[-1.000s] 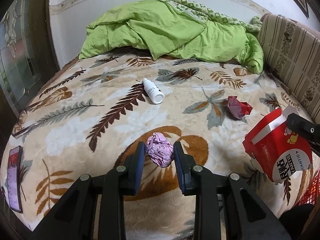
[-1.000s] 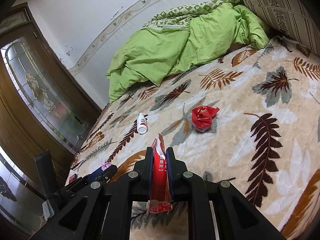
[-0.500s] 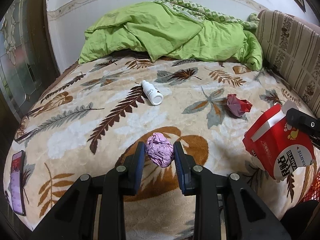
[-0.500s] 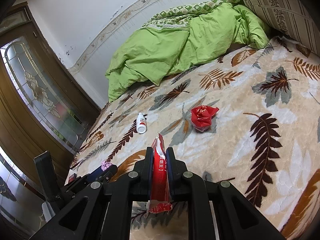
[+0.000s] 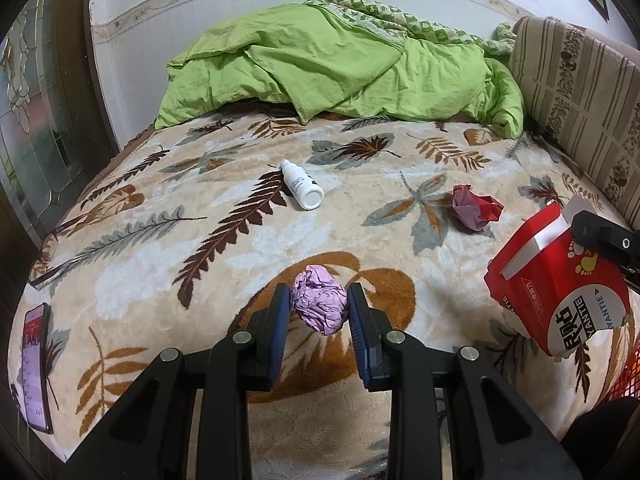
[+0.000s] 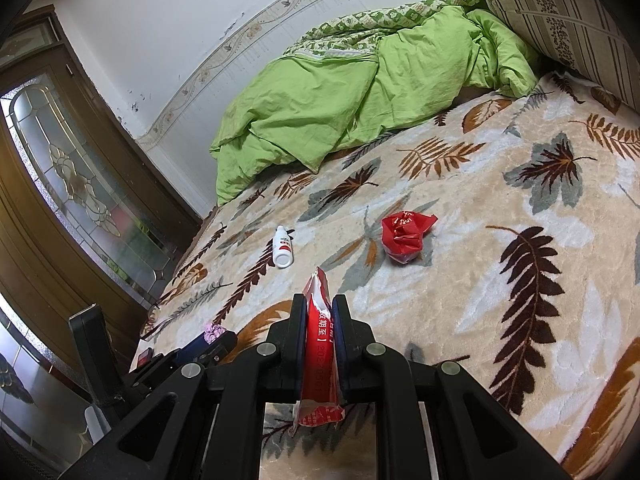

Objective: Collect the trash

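Note:
My left gripper (image 5: 319,304) is shut on a crumpled pink paper ball (image 5: 319,304) and holds it above the leaf-patterned blanket (image 5: 200,240). My right gripper (image 6: 319,312) is shut on a flattened red snack bag (image 6: 319,344); the bag also shows in the left wrist view (image 5: 560,284) at the right. A crumpled red wrapper (image 5: 474,210) lies on the blanket, also in the right wrist view (image 6: 404,236). A white bottle (image 5: 302,190) lies on its side mid-bed, also in the right wrist view (image 6: 282,246).
A green duvet (image 5: 340,64) is heaped at the far end of the bed. A striped cushion (image 5: 580,92) stands along the right side. A phone (image 5: 34,364) lies at the bed's left front edge. A wooden glass-panelled door (image 6: 72,184) stands left. A red mesh (image 5: 628,368) shows at far right.
The left gripper has lifted and drawn back a little with the pink ball. The right gripper with the red bag has barely moved.

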A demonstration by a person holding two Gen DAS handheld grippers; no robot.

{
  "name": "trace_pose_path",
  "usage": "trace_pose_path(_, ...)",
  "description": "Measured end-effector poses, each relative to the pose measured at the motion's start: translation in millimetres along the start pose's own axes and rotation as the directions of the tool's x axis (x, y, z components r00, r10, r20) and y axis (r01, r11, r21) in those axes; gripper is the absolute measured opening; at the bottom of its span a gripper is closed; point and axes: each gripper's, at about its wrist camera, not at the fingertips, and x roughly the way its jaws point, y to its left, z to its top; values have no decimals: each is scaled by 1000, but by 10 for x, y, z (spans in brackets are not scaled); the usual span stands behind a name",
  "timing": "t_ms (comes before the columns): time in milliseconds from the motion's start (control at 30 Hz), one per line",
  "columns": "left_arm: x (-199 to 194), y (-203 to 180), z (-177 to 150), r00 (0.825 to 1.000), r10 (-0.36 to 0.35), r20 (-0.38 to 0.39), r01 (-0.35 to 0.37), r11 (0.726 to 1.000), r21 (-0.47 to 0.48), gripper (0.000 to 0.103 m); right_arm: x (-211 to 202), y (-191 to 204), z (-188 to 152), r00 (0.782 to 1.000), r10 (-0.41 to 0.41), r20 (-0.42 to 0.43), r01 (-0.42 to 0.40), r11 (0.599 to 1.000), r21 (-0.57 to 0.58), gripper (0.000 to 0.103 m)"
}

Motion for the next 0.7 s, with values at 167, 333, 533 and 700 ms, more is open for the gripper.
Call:
trace_pose_path(167,-1,-8,0,1000,1,0,-1,1000,1,28,3,1,1,1000,0,0,0,1000,1,13)
trace_pose_path(333,-1,-9,-3,1000,1,0,-1,1000,3,28,-3,-2,4,1000,0,0,0,1000,-1,13)
trace_pose_path(533,-3,-22,-3,1000,3,0,-3,1000,3,28,-4,-2,6,1000,1,-1,-1,1000,-1,13)
trace_pose_path(700,-6,-30,-5,1000,4,0,-4,1000,4,28,-6,0,5,1000,1,-1,-1,1000,-1,13)
